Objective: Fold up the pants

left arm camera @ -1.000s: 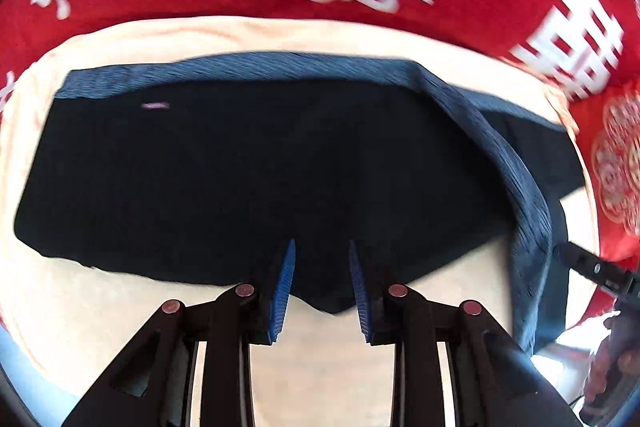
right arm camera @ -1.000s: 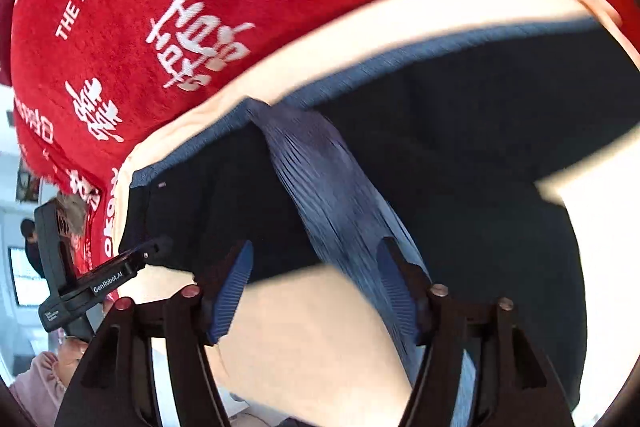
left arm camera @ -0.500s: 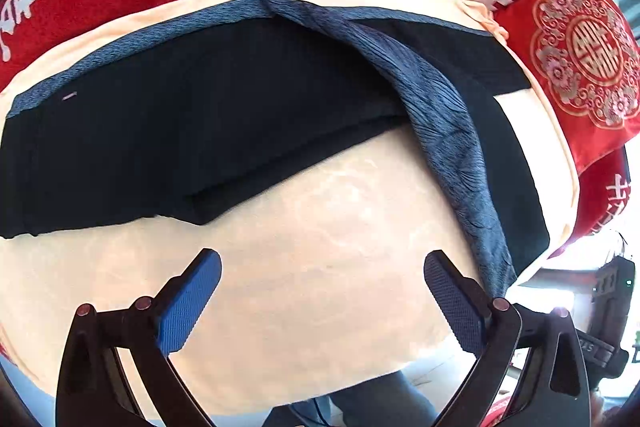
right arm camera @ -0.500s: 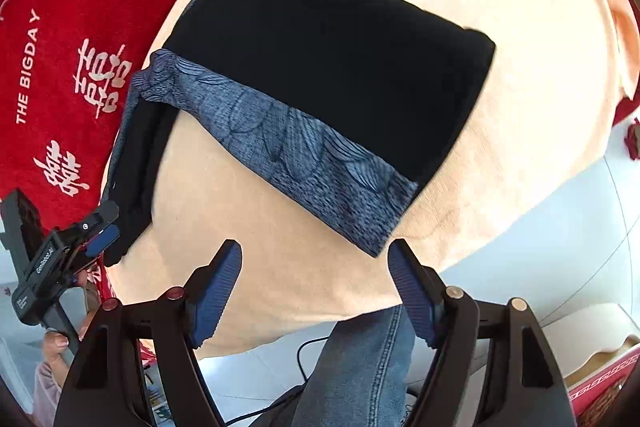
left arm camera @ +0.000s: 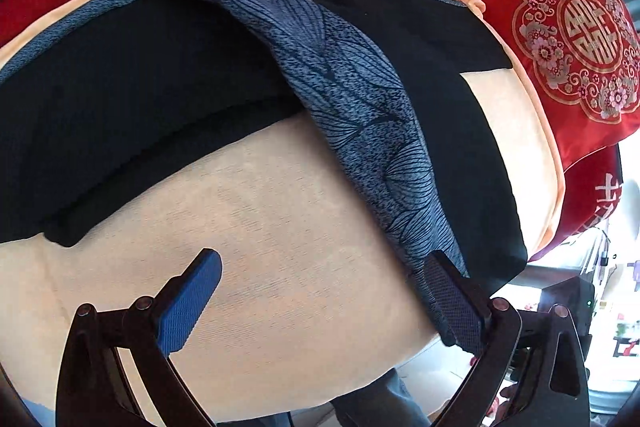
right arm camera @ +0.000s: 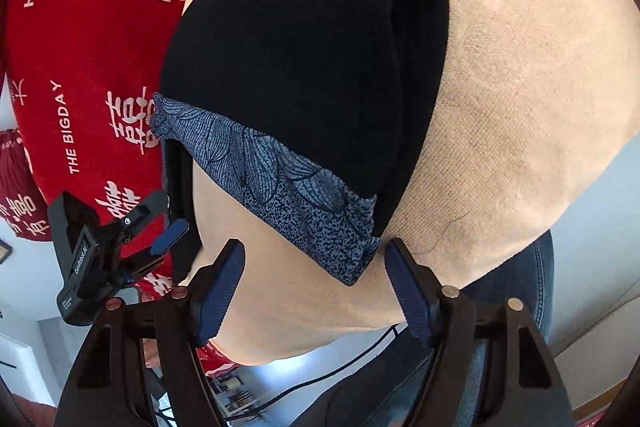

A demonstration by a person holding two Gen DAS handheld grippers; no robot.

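Peach-coloured cloth (left arm camera: 280,227) was spread over a red blanket printed with white characters (right arm camera: 100,47), and the black fabric pants with a blue leaf-patterned waistband (right arm camera: 304,75) were laid folded on it (waistband edge nearest the cameras). Left gripper (left arm camera: 324,301) and right gripper (right arm camera: 314,287) were held spread wide above the cloth, nothing being pinched.
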